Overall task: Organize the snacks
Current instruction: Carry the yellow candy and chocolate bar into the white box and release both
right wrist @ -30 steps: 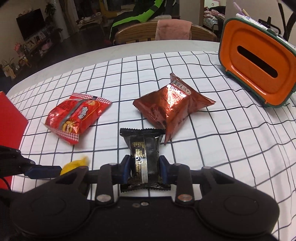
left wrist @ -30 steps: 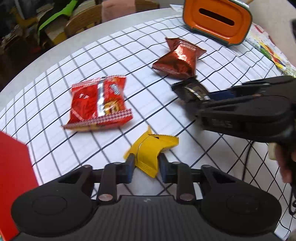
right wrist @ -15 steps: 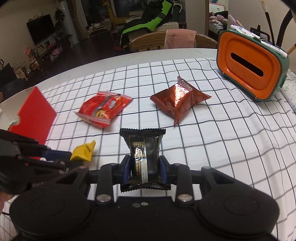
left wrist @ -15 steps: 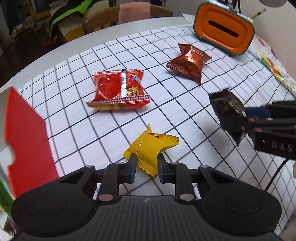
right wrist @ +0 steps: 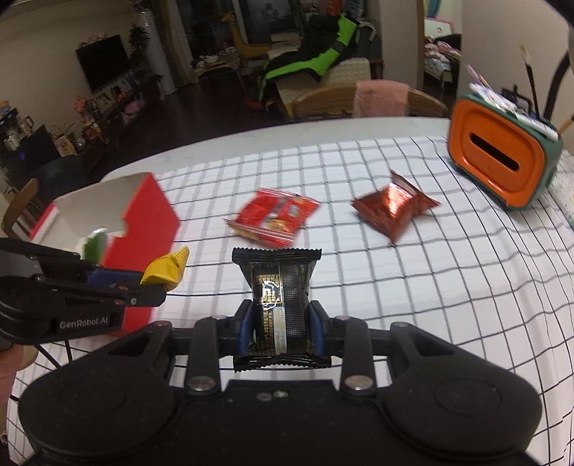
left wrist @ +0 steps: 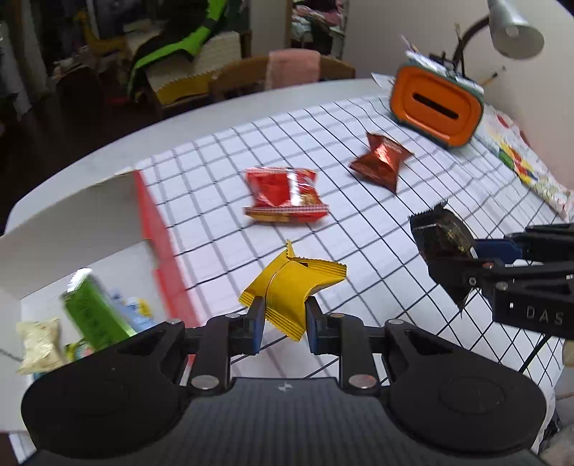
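Observation:
My left gripper (left wrist: pixel 284 317) is shut on a yellow snack packet (left wrist: pixel 292 283) and holds it above the checked tablecloth; the packet also shows in the right wrist view (right wrist: pixel 165 269). My right gripper (right wrist: pixel 280 326) is shut on a black and gold snack packet (right wrist: pixel 277 286), also seen in the left wrist view (left wrist: pixel 442 238), held in the air. A red chips bag (left wrist: pixel 285 193) and a dark red foil bag (left wrist: pixel 381 162) lie on the cloth. A red and white box (left wrist: pixel 107 215) at the left holds several snacks, among them a green packet (left wrist: pixel 94 315).
An orange and green tissue holder (left wrist: pixel 436 105) with pens stands at the far right of the table. A lamp (left wrist: pixel 514 27) hangs above it. Wooden chairs (left wrist: pixel 251 77) stand beyond the far table edge. A colourful cloth (left wrist: pixel 523 168) lies along the right edge.
Both grippers have risen and pulled back with their packets. The left one has swung left, bringing the open box and its contents into view.

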### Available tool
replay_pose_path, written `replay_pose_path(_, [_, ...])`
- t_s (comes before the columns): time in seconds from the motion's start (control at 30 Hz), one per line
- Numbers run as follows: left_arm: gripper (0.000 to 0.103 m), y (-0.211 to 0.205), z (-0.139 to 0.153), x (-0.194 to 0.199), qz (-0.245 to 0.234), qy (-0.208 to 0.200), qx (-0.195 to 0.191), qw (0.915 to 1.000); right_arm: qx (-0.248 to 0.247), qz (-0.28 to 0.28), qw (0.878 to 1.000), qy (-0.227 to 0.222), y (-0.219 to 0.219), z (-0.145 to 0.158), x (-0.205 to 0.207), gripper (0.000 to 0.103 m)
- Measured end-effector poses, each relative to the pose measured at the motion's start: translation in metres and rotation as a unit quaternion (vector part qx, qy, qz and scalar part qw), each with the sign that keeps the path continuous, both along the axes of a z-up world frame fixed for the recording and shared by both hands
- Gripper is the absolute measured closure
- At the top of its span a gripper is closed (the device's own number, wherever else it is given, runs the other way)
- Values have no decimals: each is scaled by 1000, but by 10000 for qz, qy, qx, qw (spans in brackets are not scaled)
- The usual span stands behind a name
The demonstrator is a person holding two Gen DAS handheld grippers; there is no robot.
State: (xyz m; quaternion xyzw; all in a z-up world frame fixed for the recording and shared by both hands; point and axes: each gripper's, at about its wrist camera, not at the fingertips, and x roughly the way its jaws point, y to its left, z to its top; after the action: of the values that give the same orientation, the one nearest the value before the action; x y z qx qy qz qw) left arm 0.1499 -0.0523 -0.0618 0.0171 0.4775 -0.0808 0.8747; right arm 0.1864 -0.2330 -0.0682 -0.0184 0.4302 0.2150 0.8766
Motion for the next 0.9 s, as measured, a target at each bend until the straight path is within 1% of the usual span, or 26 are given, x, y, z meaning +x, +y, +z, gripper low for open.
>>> replay_pose_path(0.13, [80,24,12,-13,158,-201,107,9996,1,202,9997,-125,27,14,-11,72])
replay_pose_path(0.2, [80,37,17,-19,229,-268,73,9994,-5,308,9994,-173,42,20,-16,72])
replay_pose_path(0.4, [80,74,30,-36,526,-460,184,9974,-16,597,9977,-307,85,31,-26,72])
replay_pose_path(0.67, [80,128,39,-54,941,-581,266,9935,-57,968,9942,-460,140,37,-35,72])
replay_pose_path(0.77, [80,148,38,-59,1102,-573,259,9919,-96,1063,9931,-476,158,36,-35,72])
replay_pose_path(0.9, [80,173,36,-63,1311,-560,340,9892,-196,1146,9920,-483,181,31,-30,72])
